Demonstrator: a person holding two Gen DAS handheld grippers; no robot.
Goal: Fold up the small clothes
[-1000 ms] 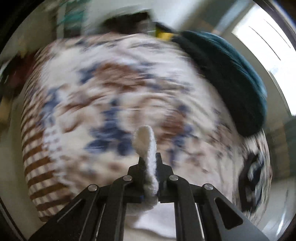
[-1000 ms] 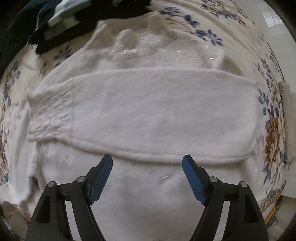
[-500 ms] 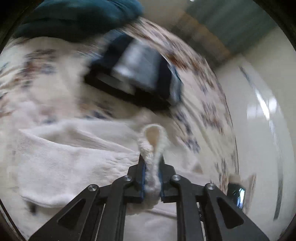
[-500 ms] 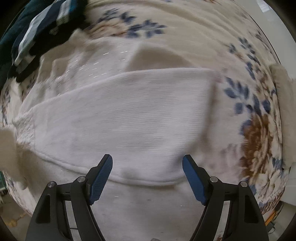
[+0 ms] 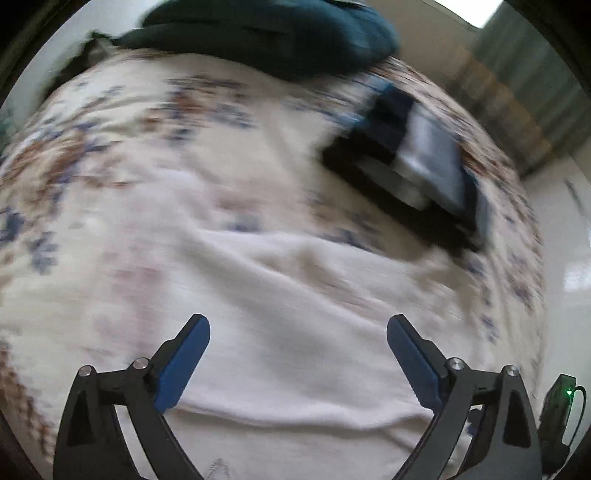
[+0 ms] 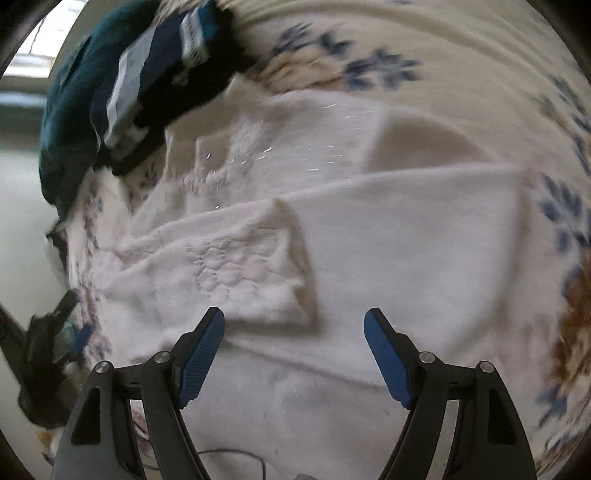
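**Both grippers spread over sweater**

Left gripper (image 5: 298, 334) and right gripper (image 6: 294, 326): jaws wide apart, holding nothing. White sweater (image 6: 369, 251) lies flat on floral sheet (image 6: 461, 66), sleeve folded across its body. Beyond sweater: striped folded clothes (image 5: 417, 155), then teal garment (image 5: 266, 33).

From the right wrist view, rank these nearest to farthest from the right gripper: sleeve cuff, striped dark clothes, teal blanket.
1. Sleeve cuff of the white sweater: nearest the right gripper, just ahead, slightly left.
2. Striped dark clothes: far upper left, past the sweater.
3. Teal blanket: behind the clothes, at the left edge.
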